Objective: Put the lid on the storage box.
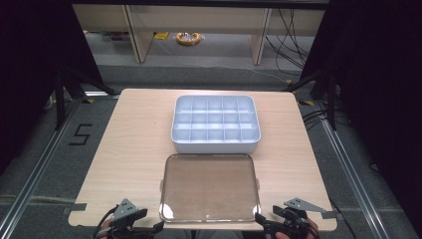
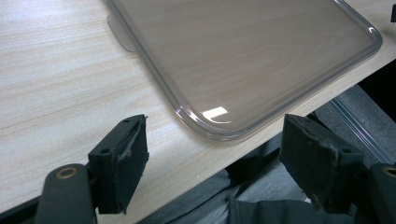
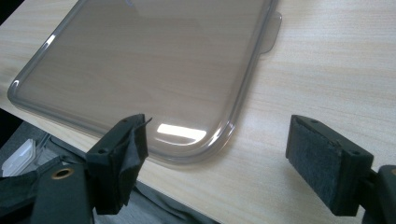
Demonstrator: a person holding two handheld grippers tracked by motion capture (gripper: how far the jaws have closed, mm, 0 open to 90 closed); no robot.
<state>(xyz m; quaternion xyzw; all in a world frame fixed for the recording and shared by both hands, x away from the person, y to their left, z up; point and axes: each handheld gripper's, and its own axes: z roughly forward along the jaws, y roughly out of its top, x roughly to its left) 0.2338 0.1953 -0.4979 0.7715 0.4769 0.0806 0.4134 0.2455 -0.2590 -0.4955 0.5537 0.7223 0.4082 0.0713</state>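
A clear, smoke-tinted plastic lid (image 1: 209, 187) lies flat on the wooden table (image 1: 124, 149), near its front edge. Behind it stands a pale blue box (image 1: 215, 123) divided into several small compartments, uncovered. My left gripper (image 1: 158, 226) hovers at the lid's front left corner with its jaws wide apart and nothing between them. In the left gripper view the lid's corner (image 2: 210, 126) lies just ahead of the left gripper (image 2: 215, 156). My right gripper (image 1: 259, 219) sits open at the lid's front right corner. The right gripper view has that corner (image 3: 196, 144) just ahead of the right gripper (image 3: 217, 149).
The table's front edge (image 1: 199, 225) runs right under both grippers. Small tabs stick out of the lid's side edges (image 2: 119, 35) (image 3: 273, 32). Bare wood lies to the left and right of the box. Black stands and cables surround the table on the floor.
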